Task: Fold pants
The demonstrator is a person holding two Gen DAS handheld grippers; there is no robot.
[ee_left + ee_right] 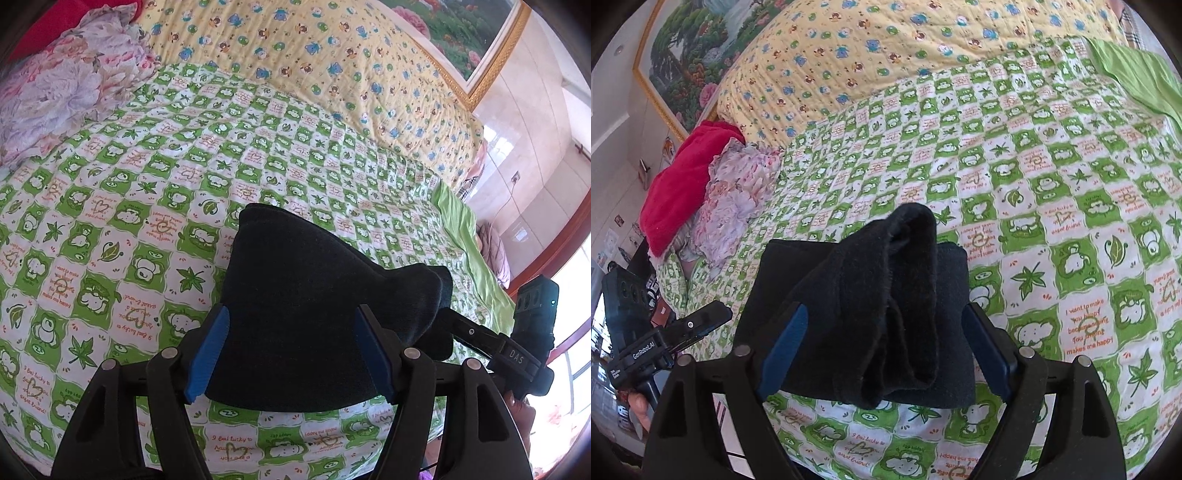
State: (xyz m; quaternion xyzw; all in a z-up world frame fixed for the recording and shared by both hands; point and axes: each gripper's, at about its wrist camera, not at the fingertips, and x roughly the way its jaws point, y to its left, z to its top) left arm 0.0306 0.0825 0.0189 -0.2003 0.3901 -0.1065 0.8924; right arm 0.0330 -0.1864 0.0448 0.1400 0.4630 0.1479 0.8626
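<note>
Left hand-held gripper (291, 354): jaws spread wide, blue pads (208, 354) on either side of the dark pants (295, 291). The cloth sits between the pads and fills most of the gap. Can't confirm pad contact; looks like straddling rather than pinching. From this view the pants form a folded slab running straight ahead of the gripper, lying on the green-checked quilt (110, 229) near the bed's front edge. A loose bunched end trails off to the right, toward the right hand-held gripper (476, 332), whose tip is just beside or under that end.

Right hand-held gripper (886, 350): also spread wide, pads (783, 354) flanking the same pants (868, 314). Here a rolled, limp section of pants stands up the middle, draped over the flat folded layer beneath. It isn't clamped as far as I can tell. The left hand-held gripper (701, 321) is visible at the left, tip near the slab's left edge.

Key relation: bundle's long axis runs away from both grippers, toward the yellow cartoon-print quilt (886, 55) at the bed's far side. Both grippers sit at the near end, side by side. The loose part is on the right half, so the right one is the nearer to deal with it; the left is better placed to pin the flat slab.

Judgement: fold mostly done, one loose flap left to lay flat.

Floral and red bedding (713, 199) piled at the bed's left edge, well apart from the pants.
</note>
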